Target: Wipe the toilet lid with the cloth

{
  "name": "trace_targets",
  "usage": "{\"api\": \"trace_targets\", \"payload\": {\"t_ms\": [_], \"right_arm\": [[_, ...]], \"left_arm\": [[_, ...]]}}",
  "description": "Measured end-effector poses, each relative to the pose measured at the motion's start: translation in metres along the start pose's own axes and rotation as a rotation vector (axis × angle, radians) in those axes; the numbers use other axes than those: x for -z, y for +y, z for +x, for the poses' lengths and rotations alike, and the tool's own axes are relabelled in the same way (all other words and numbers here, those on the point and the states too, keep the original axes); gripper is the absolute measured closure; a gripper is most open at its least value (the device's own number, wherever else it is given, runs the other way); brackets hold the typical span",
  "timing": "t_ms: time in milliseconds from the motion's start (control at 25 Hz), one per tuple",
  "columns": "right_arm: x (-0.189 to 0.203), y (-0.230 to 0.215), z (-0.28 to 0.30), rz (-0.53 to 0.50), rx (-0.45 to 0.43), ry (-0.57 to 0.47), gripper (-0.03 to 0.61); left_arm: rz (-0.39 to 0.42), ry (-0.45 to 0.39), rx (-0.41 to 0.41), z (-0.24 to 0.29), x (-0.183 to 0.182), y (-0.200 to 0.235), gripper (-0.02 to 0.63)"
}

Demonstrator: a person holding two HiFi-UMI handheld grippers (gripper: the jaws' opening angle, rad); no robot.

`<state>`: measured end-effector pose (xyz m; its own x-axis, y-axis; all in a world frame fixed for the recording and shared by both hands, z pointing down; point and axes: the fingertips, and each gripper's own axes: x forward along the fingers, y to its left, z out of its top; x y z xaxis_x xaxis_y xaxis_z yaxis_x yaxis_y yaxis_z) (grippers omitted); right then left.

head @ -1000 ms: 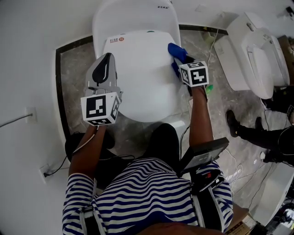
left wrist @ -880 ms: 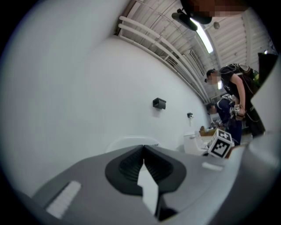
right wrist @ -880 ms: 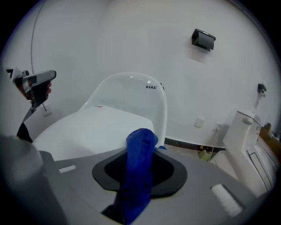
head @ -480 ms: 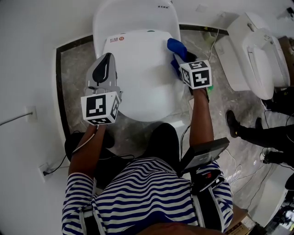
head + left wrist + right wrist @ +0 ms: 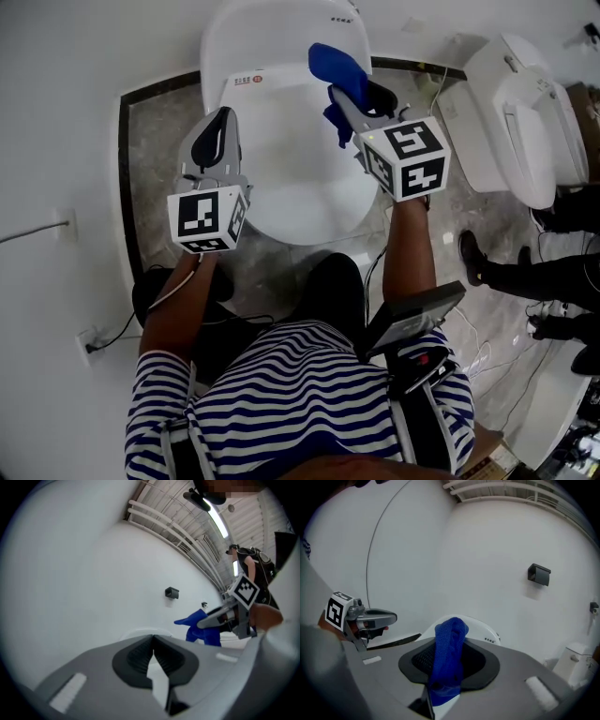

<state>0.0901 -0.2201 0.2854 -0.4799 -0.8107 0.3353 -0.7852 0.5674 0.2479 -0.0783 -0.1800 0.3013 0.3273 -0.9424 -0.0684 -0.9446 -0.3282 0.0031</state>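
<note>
The white toilet lid [image 5: 291, 169] lies closed below me, with the tank [image 5: 272, 33] behind it. A blue cloth [image 5: 336, 70] is pinched in my right gripper [image 5: 345, 98], which is raised above the lid's right rear part; the cloth [image 5: 447, 660] hangs between its jaws. In the left gripper view the same cloth [image 5: 199, 627] shows at right. My left gripper [image 5: 214, 141] hovers over the lid's left edge, its jaws closed together with nothing between them [image 5: 153, 656].
A second white toilet [image 5: 520, 112] stands at the right. A person's dark shoes [image 5: 472, 251] and legs are on the marble floor [image 5: 155, 141] at right. Cables [image 5: 122, 337] run along the floor at left. White walls surround the toilet.
My right gripper has lifted off the lid's right edge and swung up and toward the tank with the cloth. The left gripper has barely moved.
</note>
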Motion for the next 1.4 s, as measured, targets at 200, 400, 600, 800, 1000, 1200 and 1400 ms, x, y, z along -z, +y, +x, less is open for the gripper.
{"api": "trace_targets", "payload": {"t_ms": [200,400,600,800,1000,1200,1400], "right_arm": [[-0.017,0.048,0.019,-0.035,-0.084,-0.024,0.462],[-0.018,0.091,0.038,-0.04,-0.155,-0.018,0.462],[-0.022,0.13,0.057,-0.054,-0.218,-0.018,0.462],[-0.006,0.171,0.082,-0.088,-0.27,0.035,0.462],[0.031,0.207,0.105,-0.155,-0.315,0.133,0.462],[0.064,0.226,0.117,-0.209,-0.33,0.219,0.462],[0.083,0.234,0.122,-0.258,-0.345,0.29,0.462]], "left_arm": [[0.0,-0.006,-0.024,-0.012,-0.003,0.014,0.612],[0.005,-0.01,-0.043,-0.026,-0.004,0.029,0.612],[0.005,-0.003,-0.066,-0.037,-0.001,0.047,0.612],[0.001,-0.012,-0.084,-0.044,-0.002,0.06,0.612],[-0.002,-0.021,-0.092,-0.047,-0.006,0.066,0.612],[-0.002,-0.029,-0.093,-0.05,-0.009,0.068,0.612],[-0.003,-0.029,-0.091,-0.048,-0.008,0.067,0.612]]}}
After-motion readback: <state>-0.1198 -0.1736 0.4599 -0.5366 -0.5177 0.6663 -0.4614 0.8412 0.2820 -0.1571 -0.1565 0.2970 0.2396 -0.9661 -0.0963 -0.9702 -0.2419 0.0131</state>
